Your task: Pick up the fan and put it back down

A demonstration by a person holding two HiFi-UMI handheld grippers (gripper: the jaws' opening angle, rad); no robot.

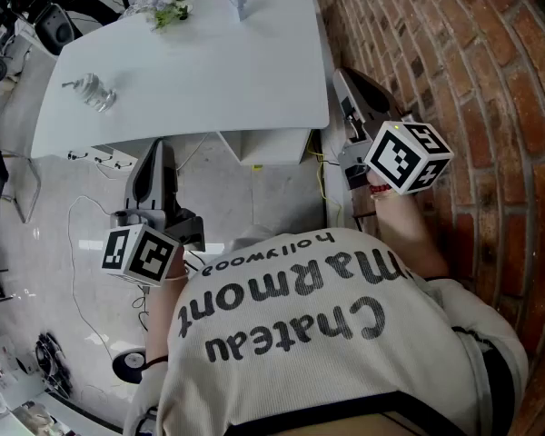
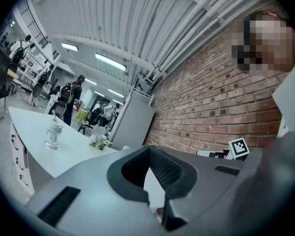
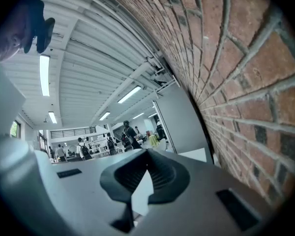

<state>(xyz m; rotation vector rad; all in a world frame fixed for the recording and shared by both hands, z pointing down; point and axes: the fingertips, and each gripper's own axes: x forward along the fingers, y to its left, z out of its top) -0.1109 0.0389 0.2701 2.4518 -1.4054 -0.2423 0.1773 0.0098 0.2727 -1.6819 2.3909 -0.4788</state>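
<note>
No fan is plain to see in any view. A small pale object [image 1: 236, 3] stands at the far edge of the white table [image 1: 209, 71]; it is too small to identify. My left gripper [image 1: 154, 153] is held level over the floor in front of the table, jaws together and empty. My right gripper [image 1: 341, 78] hangs by the table's right corner, close to the brick wall [image 1: 454, 62], also shut with nothing in it. In the left gripper view the jaws [image 2: 152, 154] meet in front of the table; in the right gripper view the jaws [image 3: 146, 156] meet beside the wall.
A glass bottle [image 1: 93, 92] stands at the table's left end and a small bunch of flowers [image 1: 168, 9] at its far edge. Cables [image 1: 82, 234] trail over the floor at the left. Several people stand far back in the hall [image 2: 71, 95].
</note>
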